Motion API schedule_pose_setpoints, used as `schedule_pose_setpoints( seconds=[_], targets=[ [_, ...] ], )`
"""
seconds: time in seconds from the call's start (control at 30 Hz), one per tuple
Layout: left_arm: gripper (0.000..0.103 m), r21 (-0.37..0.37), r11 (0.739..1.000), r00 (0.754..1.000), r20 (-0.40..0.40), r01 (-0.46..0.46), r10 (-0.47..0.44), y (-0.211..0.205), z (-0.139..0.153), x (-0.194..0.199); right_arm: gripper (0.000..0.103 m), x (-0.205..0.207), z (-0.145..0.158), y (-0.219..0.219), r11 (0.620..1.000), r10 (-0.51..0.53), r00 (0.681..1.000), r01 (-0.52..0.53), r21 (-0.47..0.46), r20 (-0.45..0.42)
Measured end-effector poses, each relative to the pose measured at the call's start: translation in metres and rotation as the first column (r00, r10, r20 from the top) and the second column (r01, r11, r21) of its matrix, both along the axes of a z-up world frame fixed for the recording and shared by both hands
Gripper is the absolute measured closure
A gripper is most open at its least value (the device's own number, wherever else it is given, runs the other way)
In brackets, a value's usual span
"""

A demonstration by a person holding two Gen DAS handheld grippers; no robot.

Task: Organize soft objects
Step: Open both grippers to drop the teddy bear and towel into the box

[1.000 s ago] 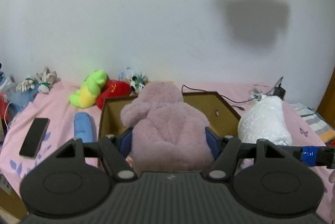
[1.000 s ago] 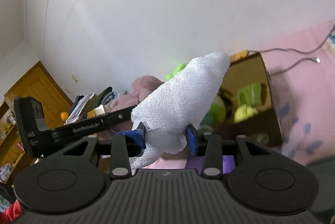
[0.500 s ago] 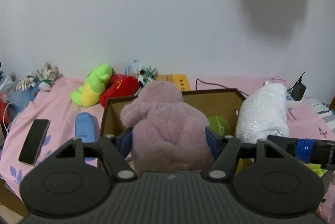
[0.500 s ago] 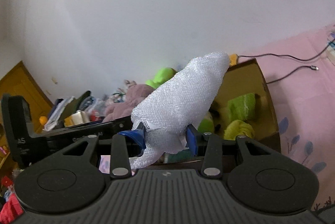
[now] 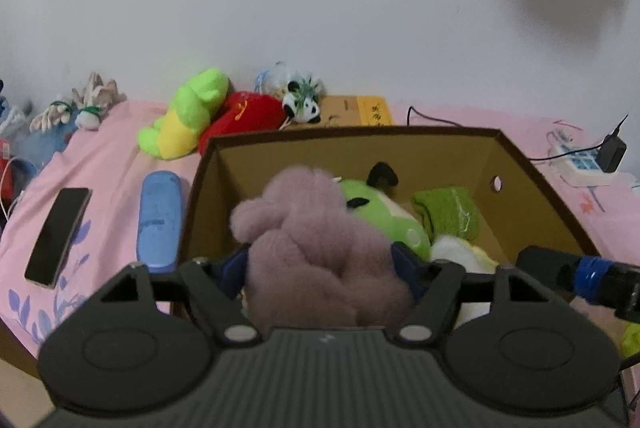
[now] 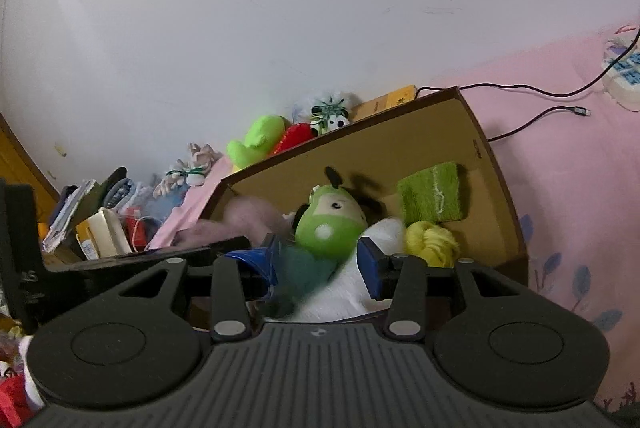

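Mauve plush bear [image 5: 316, 248] sits between our left gripper's [image 5: 320, 264] opening jaws over the cardboard box [image 5: 532, 188]; right gripper's [image 6: 320, 264] jaws, opening, release a white toy [image 6: 360, 288]. Either could snag and tumble out.

bear [image 5: 320, 248]: you see it mauve-pink
box [image 5: 532, 204]: tan inside, dark brown rim
round plush [image 6: 332, 224]: green, white spot, black ears
towel [image 6: 434, 194]: green, white stitch line
yarn [image 6: 432, 242]: yellow
sheet [image 5: 108, 156]: pink, blue leaf print
case [image 5: 160, 220]: blue
phone [image 5: 58, 236]: black
pads [image 6: 370, 266]: blue
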State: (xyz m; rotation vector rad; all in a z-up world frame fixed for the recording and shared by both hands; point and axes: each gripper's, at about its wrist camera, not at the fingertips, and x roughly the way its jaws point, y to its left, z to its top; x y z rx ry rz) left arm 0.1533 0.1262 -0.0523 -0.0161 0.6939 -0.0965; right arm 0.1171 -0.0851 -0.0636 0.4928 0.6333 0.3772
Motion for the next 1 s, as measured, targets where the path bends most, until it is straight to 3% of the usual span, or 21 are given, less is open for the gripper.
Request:
schedule_pose_setpoints(
  seconds=[0.13, 0.53, 0.8, 1.0],
  targets=[
    [0.019, -0.009, 1.0, 1.0, -0.002, -0.005, 0.005, 0.0, 0.0, 0.001, 0.075, -0.002, -0.004, -0.003, 0.999, -0.003, 1.0, 0.004, 0.038, -0.027],
    [0.019, 0.013, 1.0, 1.0, 0.002, -0.026, 0.026, -0.002, 0.014, -0.018, 0.074, -0.023, -0.003, -0.008, 0.996, -0.039, 0.998, 0.043, 0.085, -0.044],
    [0.019, -0.02, 0.999, 0.999, 0.012, -0.033, 0.033, 0.004, 0.026, -0.047, 0.074, -0.048, 0.002, -0.01, 0.997, -0.074, 0.997, 0.074, 0.034, -0.01],
    [0.019, 0.019, 0.999, 0.999, 0.028, -0.035, 0.035, 0.002, 0.029, -0.074, 0.074, -0.075, 0.007, -0.009, 0.988, -0.149, 0.988, 0.15, -0.034, 0.042]
  ],
)
